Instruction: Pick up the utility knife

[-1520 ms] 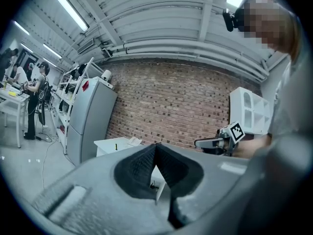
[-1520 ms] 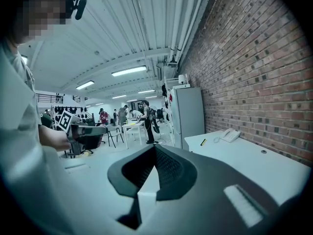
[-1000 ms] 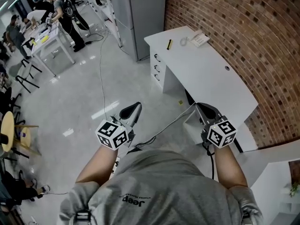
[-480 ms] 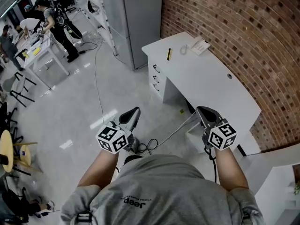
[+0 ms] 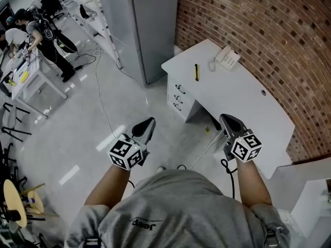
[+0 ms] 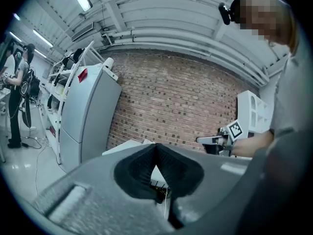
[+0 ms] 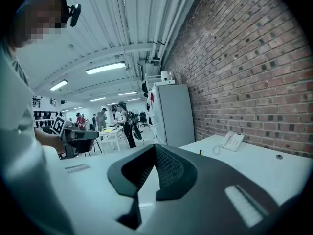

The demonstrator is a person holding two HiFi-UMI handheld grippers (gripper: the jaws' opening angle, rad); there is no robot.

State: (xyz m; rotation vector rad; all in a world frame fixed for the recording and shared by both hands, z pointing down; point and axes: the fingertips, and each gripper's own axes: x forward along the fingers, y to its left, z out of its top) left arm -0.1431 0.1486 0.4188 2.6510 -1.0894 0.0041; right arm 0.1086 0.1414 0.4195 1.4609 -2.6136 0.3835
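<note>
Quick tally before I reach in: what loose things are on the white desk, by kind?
Knife: 1
Phone: 1
Total: 2

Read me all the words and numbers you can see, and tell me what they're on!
"Jeep": on the grey shirt, upside down in the head view; the small line beside it is too small to read.
Red label on the grey cabinet: too blurred to read.
Telephone keys: too small to read.
Cubes on the left gripper and right gripper: square patterns, no words.
</note>
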